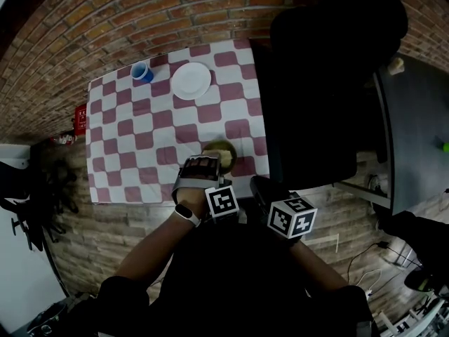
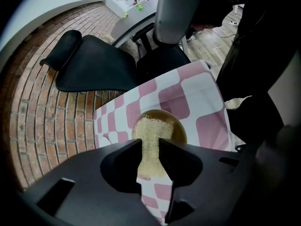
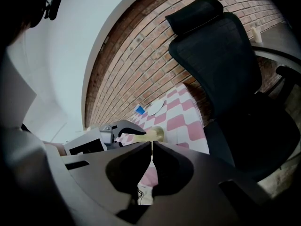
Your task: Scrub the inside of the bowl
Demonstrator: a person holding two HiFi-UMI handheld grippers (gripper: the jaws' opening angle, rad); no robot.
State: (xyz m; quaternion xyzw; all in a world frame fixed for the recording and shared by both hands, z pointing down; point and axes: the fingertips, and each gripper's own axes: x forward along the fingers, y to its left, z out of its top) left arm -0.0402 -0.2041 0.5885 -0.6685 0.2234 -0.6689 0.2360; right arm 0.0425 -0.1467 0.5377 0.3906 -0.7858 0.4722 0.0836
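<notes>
gripping a straw-coloured fibrous scrub pad [image 2: 151,126], the left tool [image 2: 151,144] has its jaws pinched narrow on the pad's near half, and the far half fans out past the tips. the bowl [image 2: 178,127], olive-brown, sits directly ahead of and just below those tips, on the bench [image 2: 202,91], which wears a pink-and-white check, close to the bench's near edge. the pad's long axis runs straight along the jaws toward the bowl, so its free end lies over the bowl's hollow. in the right gripper view it reaches as far as the rim, but i cannot tell whether it presses on the inner wall.

the right tool [image 3: 153,149] has its jaws closed together with nothing between them. it hangs off the bench edge, to the right of and behind the left tool, and the bowl lies ahead of it and to its left. the left tool is plainly the nearer one and carries the pad, so the scrubbing falls to it. i judge that the coming move is a short push forward and down along the pad's axis, then a circling rub inside. unheld, the bowl could skate on the bench.

far beyond the left tool stand a white plate [image 1: 191,80] and a blue cup [image 1: 142,71]. a black office chair [image 3: 225,55] is ahead and to the right of the right tool. no brand or label is readable, and the cubes [image 1: 292,216] on the tools bear only black-and-white square markers.
</notes>
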